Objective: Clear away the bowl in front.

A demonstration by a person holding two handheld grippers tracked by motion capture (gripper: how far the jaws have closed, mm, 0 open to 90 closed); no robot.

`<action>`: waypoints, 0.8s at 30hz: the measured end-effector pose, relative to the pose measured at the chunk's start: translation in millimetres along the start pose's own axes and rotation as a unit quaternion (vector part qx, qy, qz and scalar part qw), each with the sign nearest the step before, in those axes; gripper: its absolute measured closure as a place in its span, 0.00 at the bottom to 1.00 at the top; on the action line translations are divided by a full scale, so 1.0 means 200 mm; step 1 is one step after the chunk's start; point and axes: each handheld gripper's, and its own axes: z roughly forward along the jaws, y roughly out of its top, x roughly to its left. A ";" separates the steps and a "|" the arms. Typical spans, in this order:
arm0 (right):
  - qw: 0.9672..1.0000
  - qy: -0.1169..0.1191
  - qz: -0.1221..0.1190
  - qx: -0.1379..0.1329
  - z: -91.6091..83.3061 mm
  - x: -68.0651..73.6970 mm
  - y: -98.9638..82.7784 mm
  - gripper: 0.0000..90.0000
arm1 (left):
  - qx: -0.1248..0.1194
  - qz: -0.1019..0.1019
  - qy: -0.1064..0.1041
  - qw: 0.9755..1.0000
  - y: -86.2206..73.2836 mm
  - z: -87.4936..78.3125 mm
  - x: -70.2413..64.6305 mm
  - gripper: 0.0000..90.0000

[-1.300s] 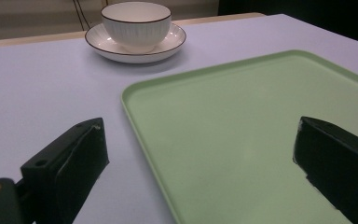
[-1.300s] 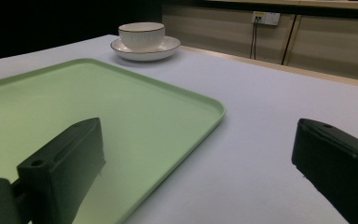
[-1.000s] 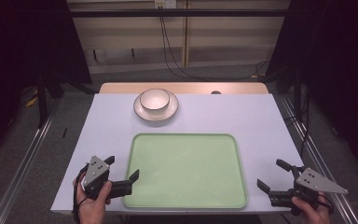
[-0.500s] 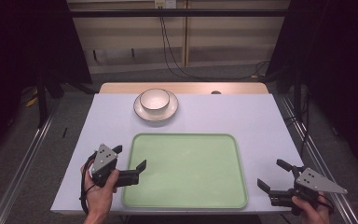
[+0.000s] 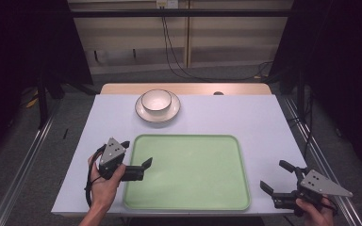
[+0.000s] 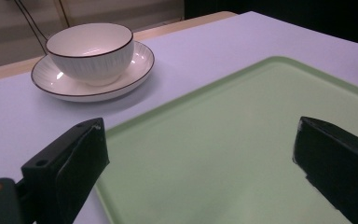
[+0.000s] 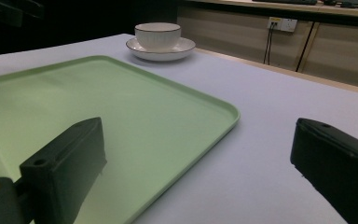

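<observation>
Reaching is the step I judge in hand: my left gripper hangs over the tray's left edge, jaws spread wide and holding nothing, aimed at the bowl. That bowl sits on its saucer beyond the tray. My right gripper waits spread, empty, beside the tray. Next I must close in on the bowl's rim.

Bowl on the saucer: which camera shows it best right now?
The left gripper view: the bowl is close and sharp, sitting in its saucer. The high view shows its empty inside from above, small. The right gripper view shows it far off, side-on.
</observation>
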 end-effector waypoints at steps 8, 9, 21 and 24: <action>1.000 0.002 0.003 -0.002 0.01 0.00 0.00 0.03 | 0.000 0.000 0.000 1.000 0.06 0.06 0.05 0.04; 1.000 0.003 0.003 -0.001 0.01 0.00 0.00 0.03 | 0.001 0.002 0.000 1.000 0.07 0.06 0.05 0.04; 1.000 0.005 0.001 -0.010 0.00 0.00 0.00 0.03 | 0.006 -0.017 0.011 1.000 0.11 0.14 0.14 0.05; 1.000 0.006 -0.001 -0.009 0.00 0.00 0.00 0.03 | 0.003 -0.024 0.012 1.000 0.13 0.16 0.15 0.05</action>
